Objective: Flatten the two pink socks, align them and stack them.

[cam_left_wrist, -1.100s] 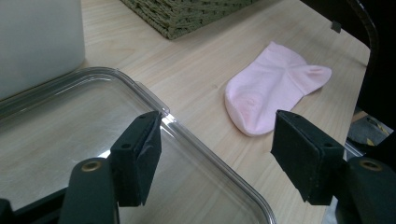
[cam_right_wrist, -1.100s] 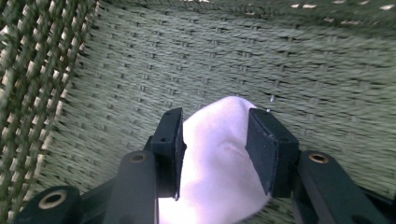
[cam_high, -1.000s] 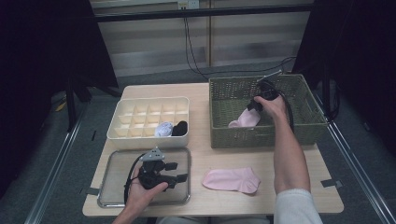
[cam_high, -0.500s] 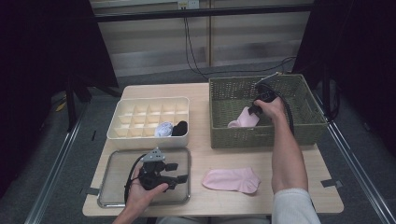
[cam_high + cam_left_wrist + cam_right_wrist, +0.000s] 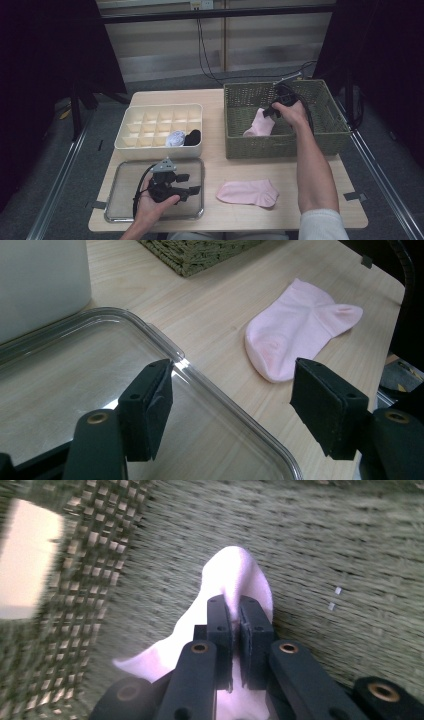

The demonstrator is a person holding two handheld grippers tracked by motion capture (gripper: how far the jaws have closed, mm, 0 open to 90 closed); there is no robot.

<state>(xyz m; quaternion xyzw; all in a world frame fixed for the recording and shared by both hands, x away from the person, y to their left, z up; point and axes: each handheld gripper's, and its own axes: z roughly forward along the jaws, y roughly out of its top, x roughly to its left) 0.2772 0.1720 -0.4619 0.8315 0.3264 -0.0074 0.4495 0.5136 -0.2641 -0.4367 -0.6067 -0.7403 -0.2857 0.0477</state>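
Sock-sorting partway through: right gripper (image 5: 234, 630), jaws just closed, pinches a pink sock (image 5: 260, 124) inside the wicker basket (image 5: 330, 135) at the table's far right corner, while left gripper (image 5: 192, 184) waits open and empty over the tray (image 5: 115, 200); second pink sock (image 5: 248, 192) lies near the front edge.

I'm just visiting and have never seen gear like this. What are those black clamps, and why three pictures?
A person holds a two-jaw clamp in each hand. One camera looks down from above; one rides on each clamp. The right gripper has just been closing and now pinches a pale pink sock inside the green woven basket. The left gripper hangs open over a clear plastic tray. Another flat pink sock lies on the wooden table, beside a cream divided box.
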